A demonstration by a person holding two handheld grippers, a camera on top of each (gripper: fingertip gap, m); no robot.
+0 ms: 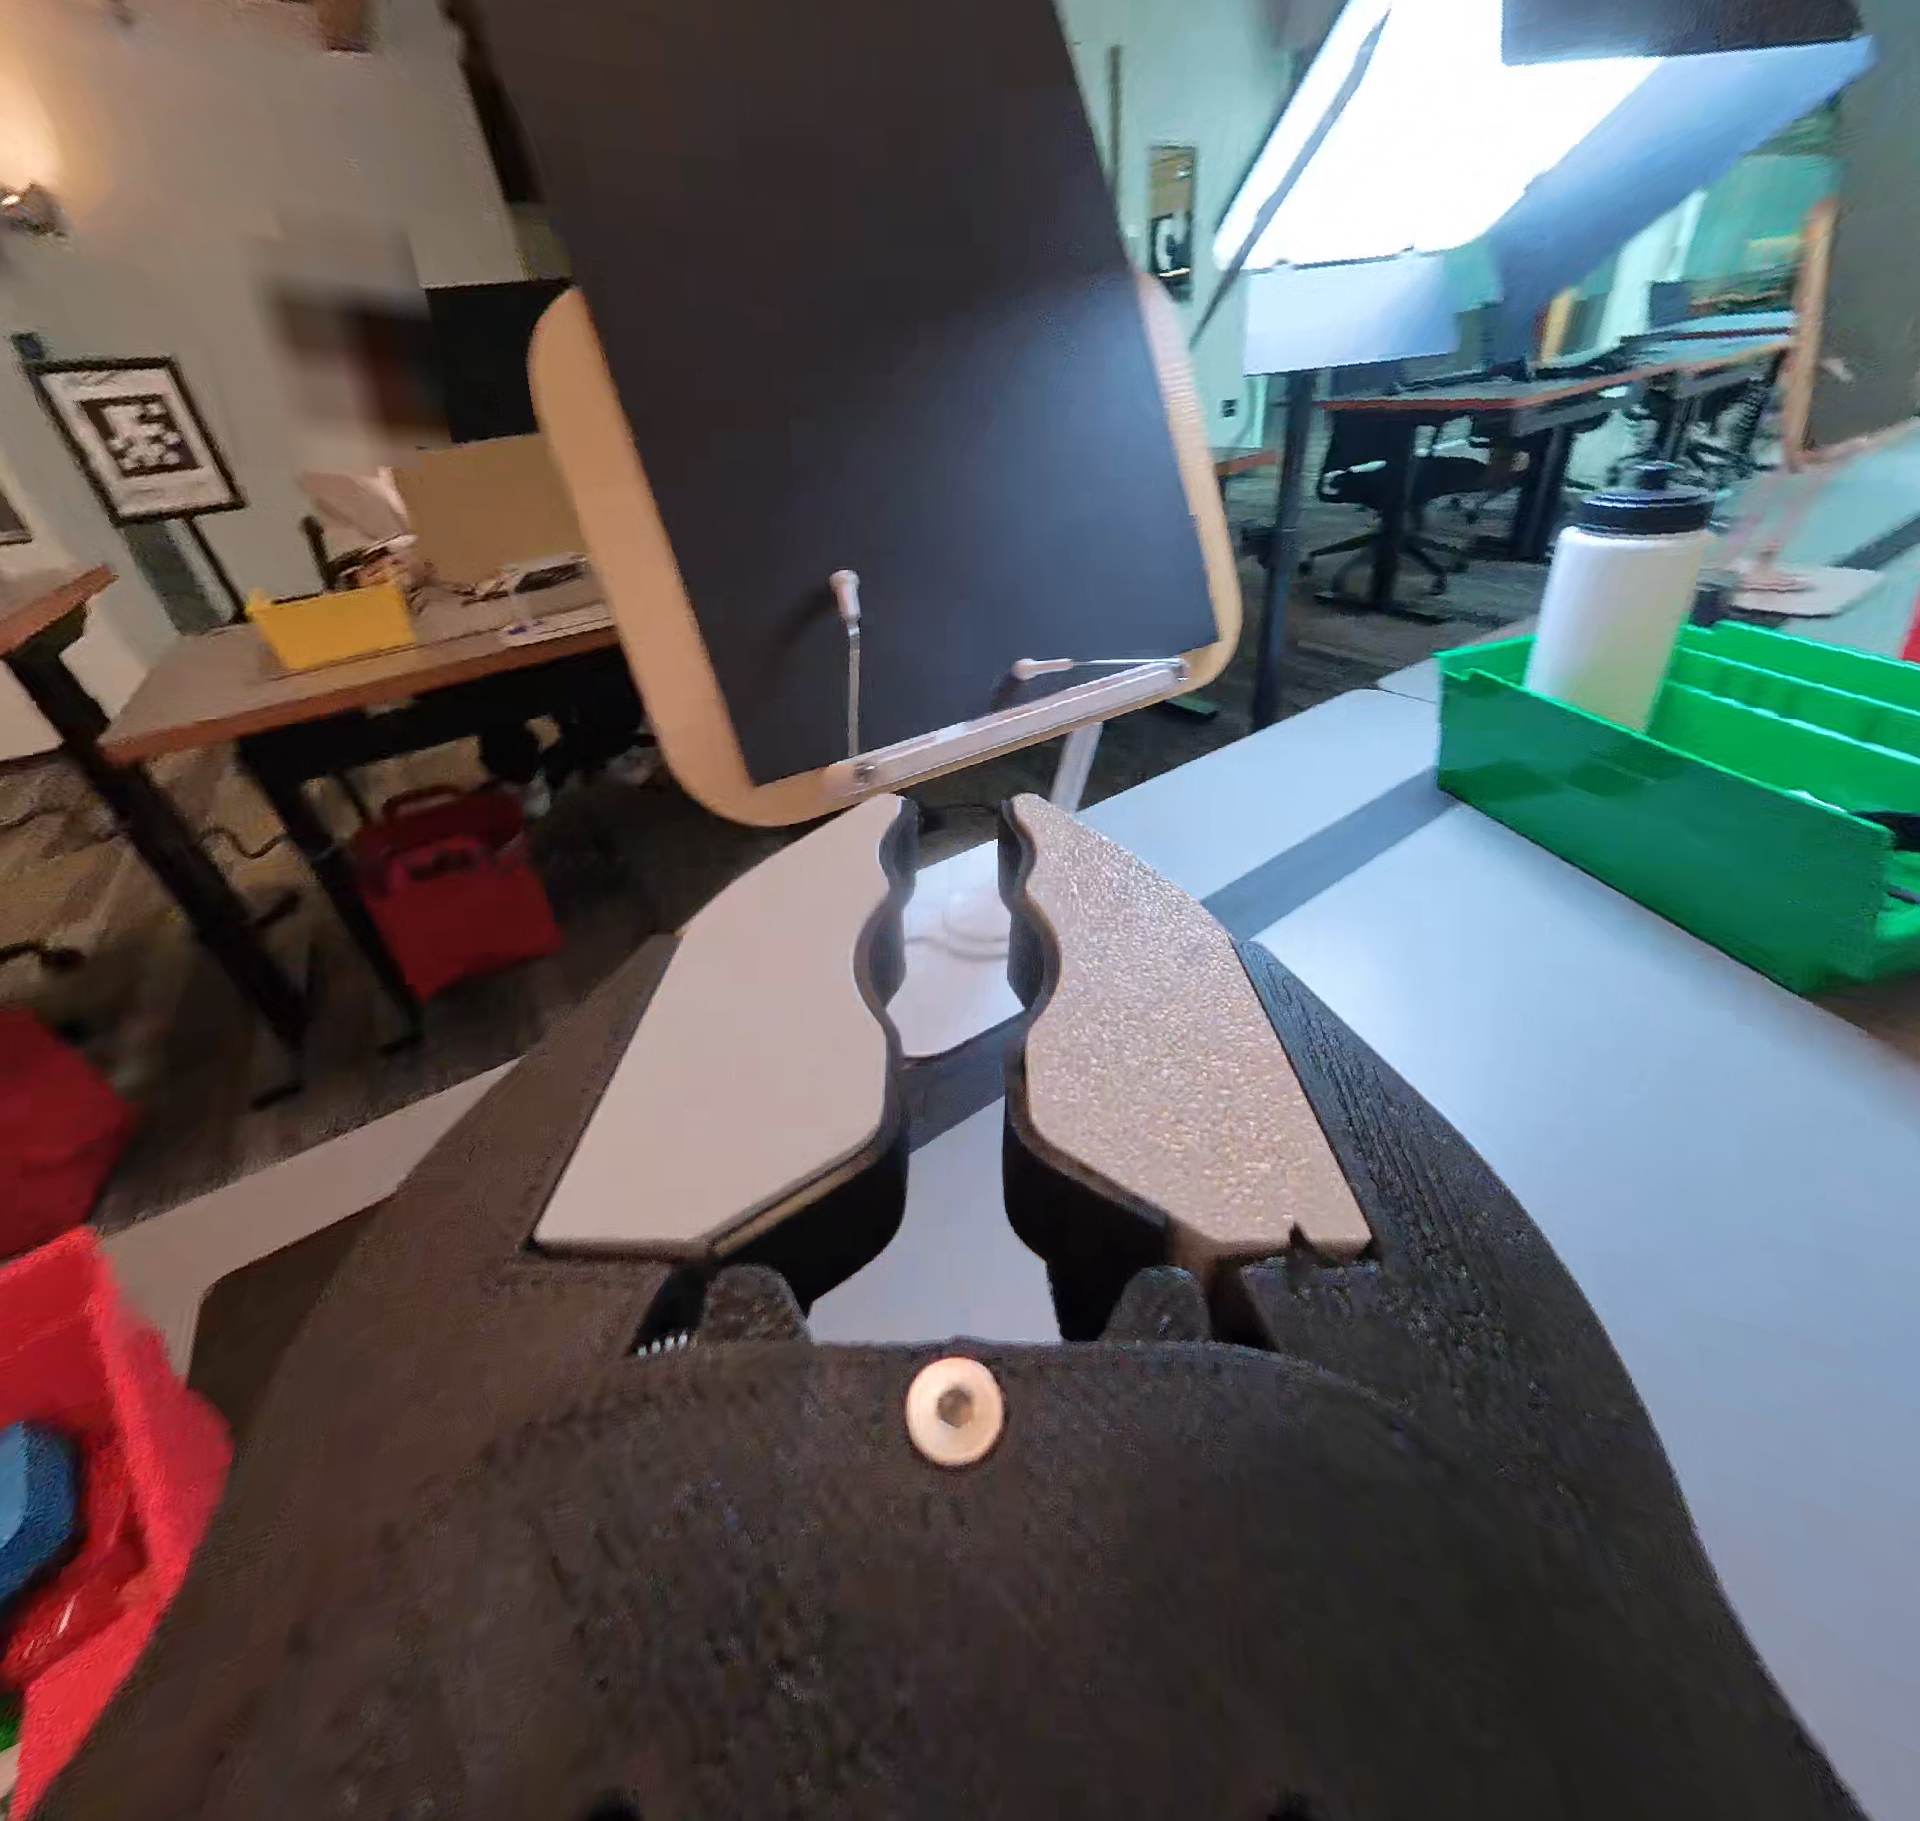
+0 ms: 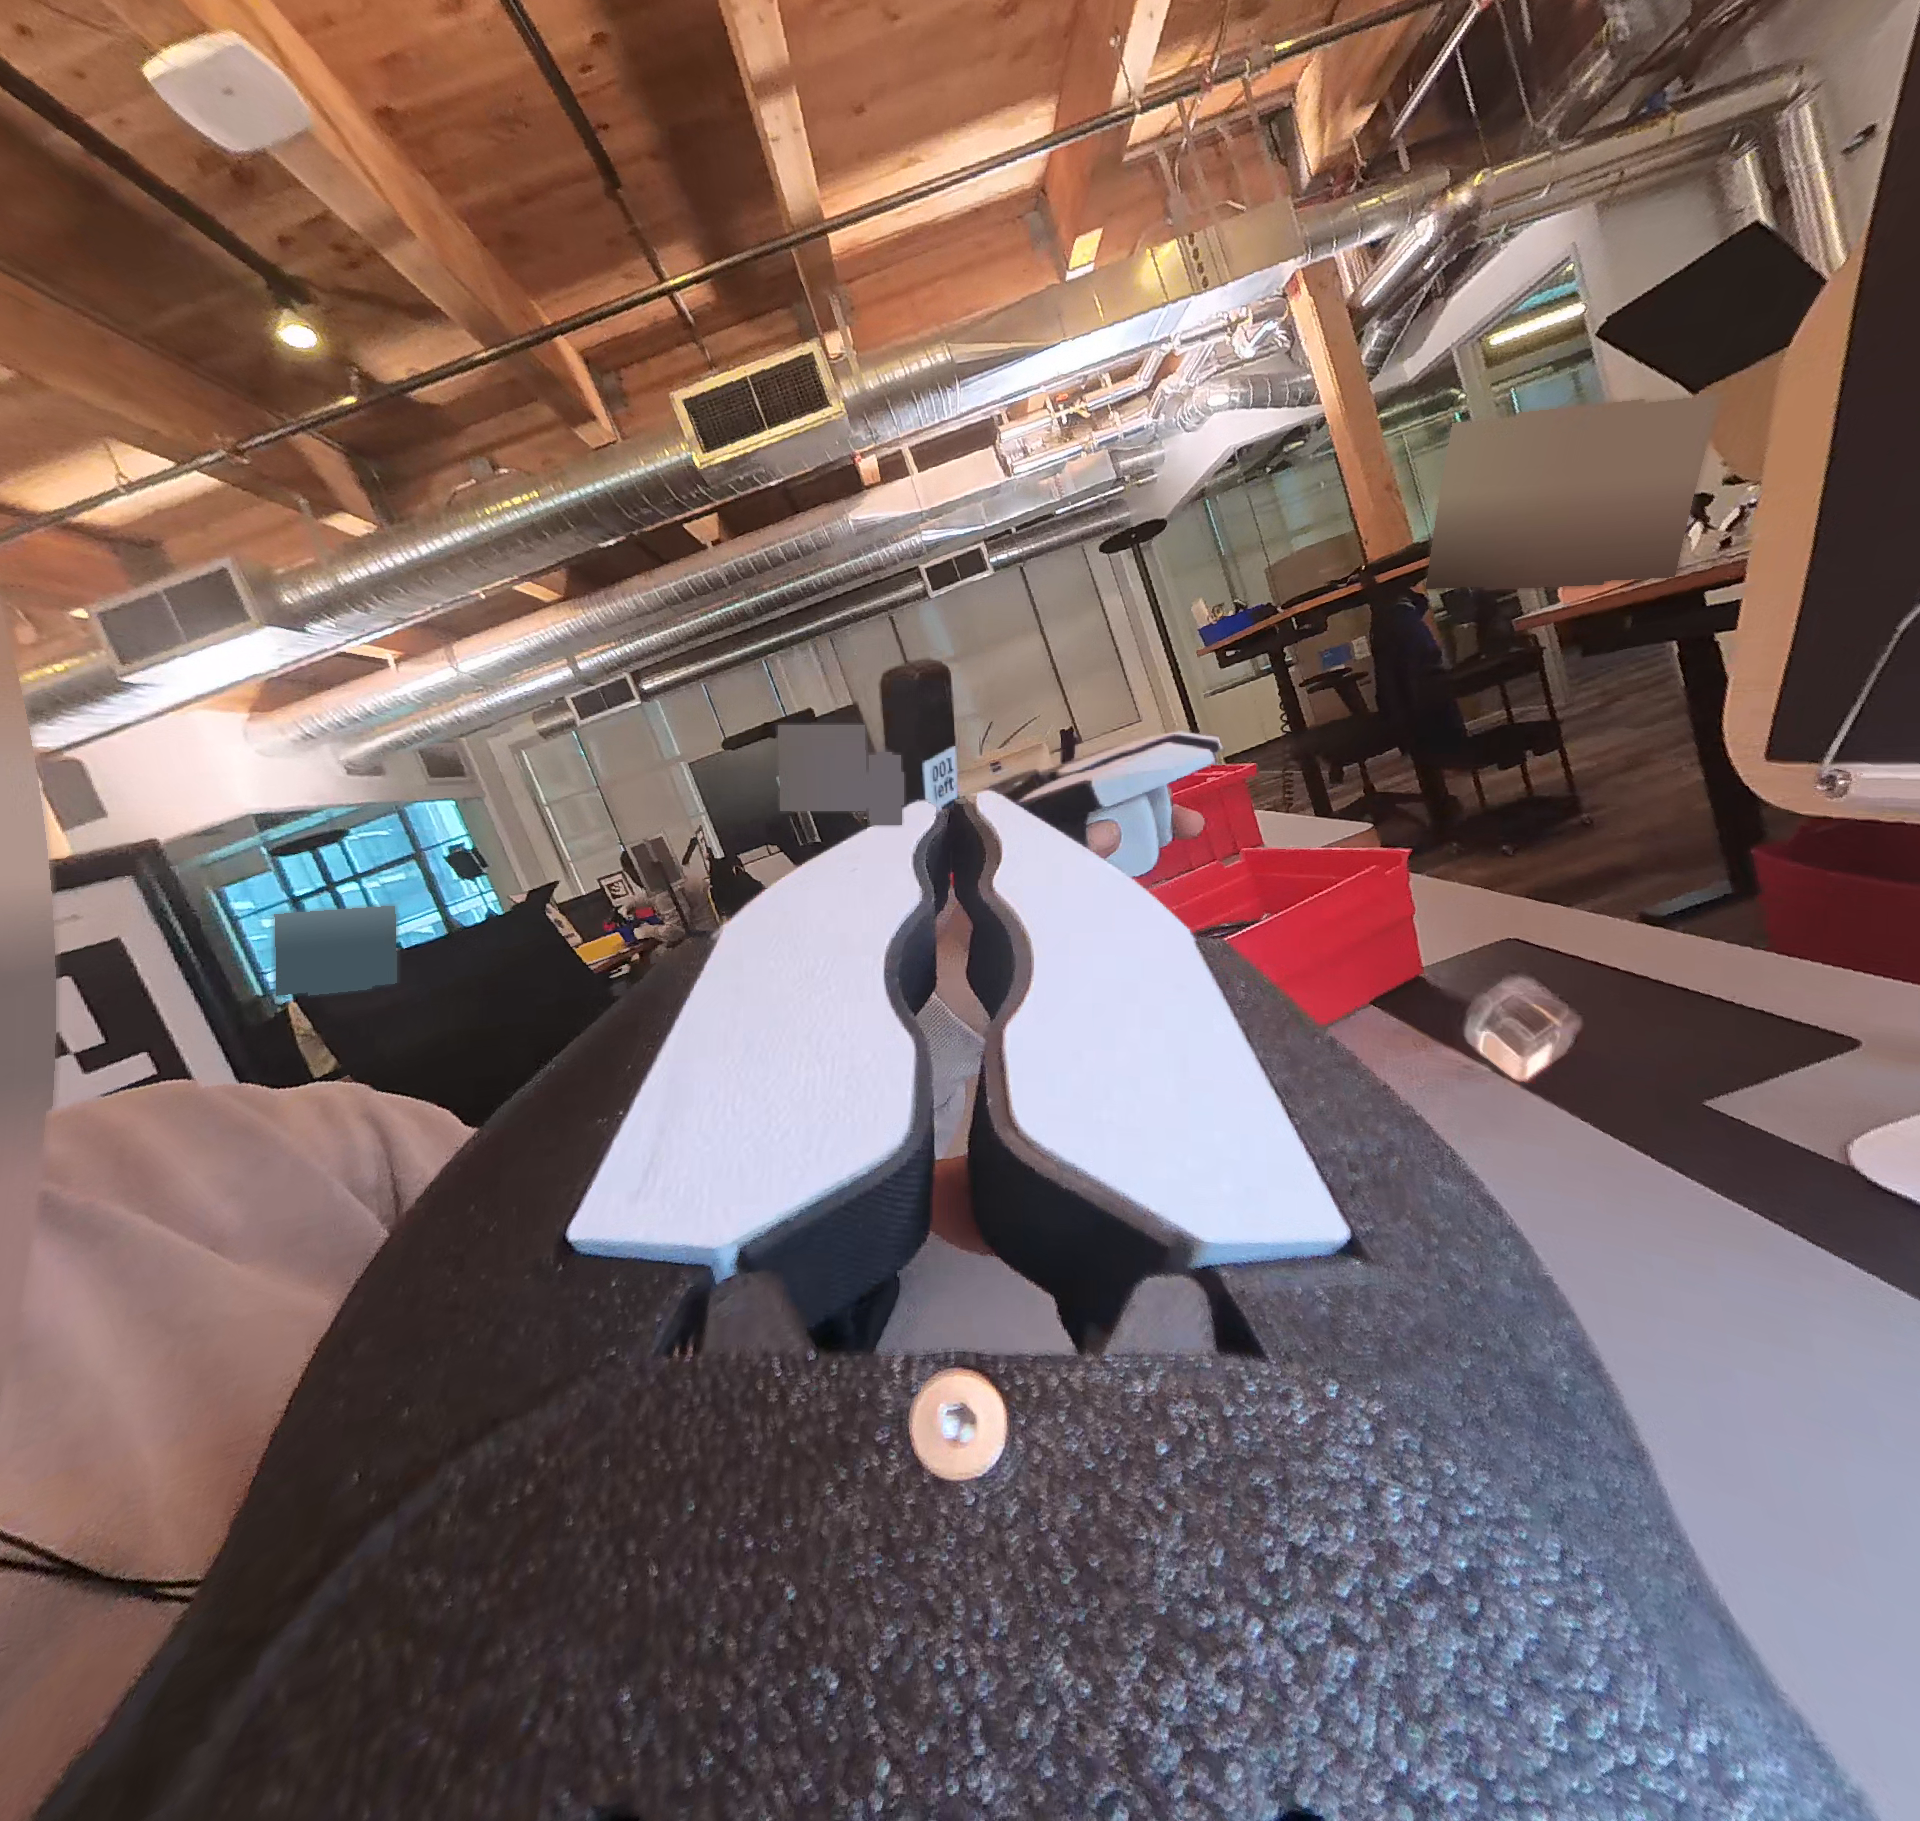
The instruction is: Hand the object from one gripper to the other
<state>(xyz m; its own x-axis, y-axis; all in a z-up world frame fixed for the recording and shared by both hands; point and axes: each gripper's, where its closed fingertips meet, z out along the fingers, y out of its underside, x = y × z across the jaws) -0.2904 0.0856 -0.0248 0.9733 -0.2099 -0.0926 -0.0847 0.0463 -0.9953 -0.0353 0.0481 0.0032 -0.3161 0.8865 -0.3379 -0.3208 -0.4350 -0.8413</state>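
A small clear plastic cube (image 2: 1522, 1028) lies on a black mat (image 2: 1683, 1044) on the grey table, to the right of my right gripper. My right gripper (image 2: 954, 815) is held up off the table with its jaws closed tip to tip and nothing between them. My left gripper (image 1: 954, 821) has its jaws a narrow gap apart and empty, above the table's far edge. The left gripper also shows farther off in the right wrist view (image 2: 1138, 795), held in a hand beyond my right fingertips. The cube does not show in the left wrist view.
A green bin (image 1: 1662, 836) holding a white bottle (image 1: 1610, 608) stands on the grey table (image 1: 1558, 1148). Red bins (image 2: 1299, 914) sit at the table's far end. A black board with a pale wood rim (image 1: 883, 369) stands on a stand just ahead.
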